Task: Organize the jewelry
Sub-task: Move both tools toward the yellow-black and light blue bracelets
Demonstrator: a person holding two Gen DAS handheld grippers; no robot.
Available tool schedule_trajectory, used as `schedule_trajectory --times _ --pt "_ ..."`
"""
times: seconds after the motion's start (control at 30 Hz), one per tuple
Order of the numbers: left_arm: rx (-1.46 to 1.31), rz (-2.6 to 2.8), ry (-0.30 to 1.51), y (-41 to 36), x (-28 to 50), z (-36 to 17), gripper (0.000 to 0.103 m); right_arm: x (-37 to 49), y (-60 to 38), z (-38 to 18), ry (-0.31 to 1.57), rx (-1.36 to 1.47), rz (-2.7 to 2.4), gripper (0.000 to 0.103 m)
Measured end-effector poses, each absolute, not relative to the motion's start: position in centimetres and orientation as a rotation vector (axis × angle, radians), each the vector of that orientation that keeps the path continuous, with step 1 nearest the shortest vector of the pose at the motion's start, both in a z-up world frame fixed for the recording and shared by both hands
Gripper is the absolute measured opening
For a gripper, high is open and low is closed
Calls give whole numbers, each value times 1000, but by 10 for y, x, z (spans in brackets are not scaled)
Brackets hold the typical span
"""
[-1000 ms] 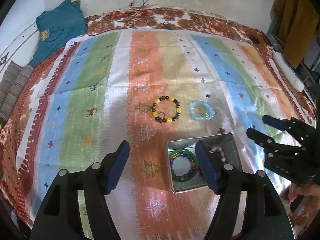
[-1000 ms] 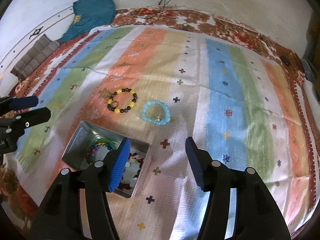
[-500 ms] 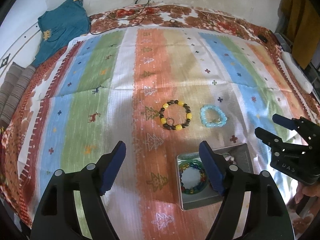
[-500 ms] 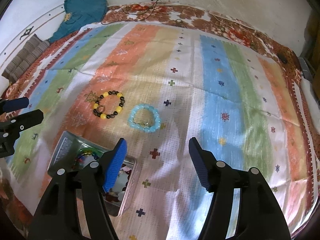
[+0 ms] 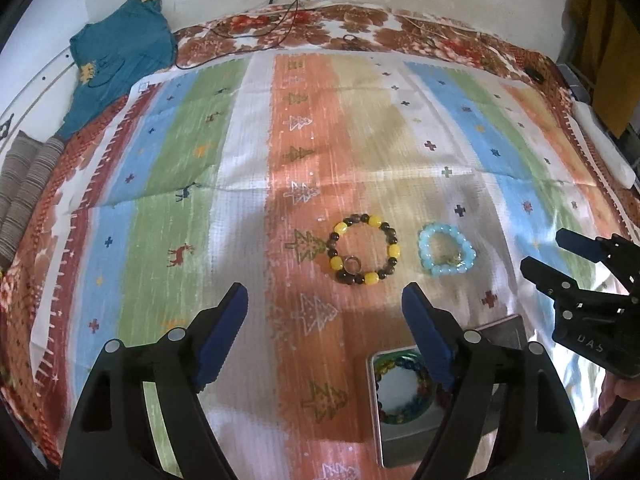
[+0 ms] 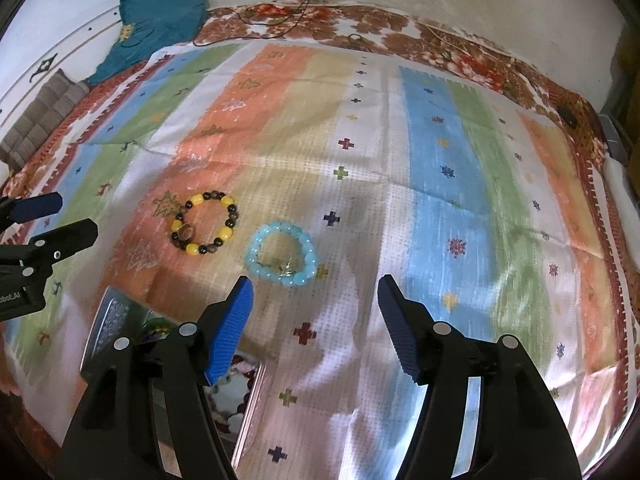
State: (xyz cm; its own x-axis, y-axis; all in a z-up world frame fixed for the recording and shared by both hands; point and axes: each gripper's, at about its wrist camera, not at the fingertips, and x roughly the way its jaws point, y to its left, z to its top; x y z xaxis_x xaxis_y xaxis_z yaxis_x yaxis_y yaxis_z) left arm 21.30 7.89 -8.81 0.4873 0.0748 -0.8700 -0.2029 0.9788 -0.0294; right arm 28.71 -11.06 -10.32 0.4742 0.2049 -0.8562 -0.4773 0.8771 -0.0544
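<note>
A yellow and brown bead bracelet lies on the striped cloth, with a light blue bead bracelet to its right. Both also show in the right wrist view, yellow and blue. A metal tin near the front holds a multicoloured bead bracelet; the tin is partly hidden behind my right gripper's left finger. My left gripper is open and empty, above the cloth short of the yellow bracelet. My right gripper is open and empty, just short of the blue bracelet.
The striped cloth covers a flowered bedspread. A teal garment and folded grey fabric lie at the far left. Cables run at the back. A white object lies at the right edge.
Both grippers have drawn back from the tin and shifted, so the tin sits lower in both views. The bracelets now lie nearer the open fingers. Nothing was picked up.
</note>
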Motion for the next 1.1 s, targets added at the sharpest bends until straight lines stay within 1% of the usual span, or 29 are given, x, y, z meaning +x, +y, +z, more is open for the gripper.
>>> schedule_trajectory --times 0.5,1.1 --pt "-183 179 1095 98 246 -115 79 309 -98 -122 1014 -344 409 65" --pt "-156 138 1181 98 277 -148 81 336 -87 -150 1051 -365 386 65"
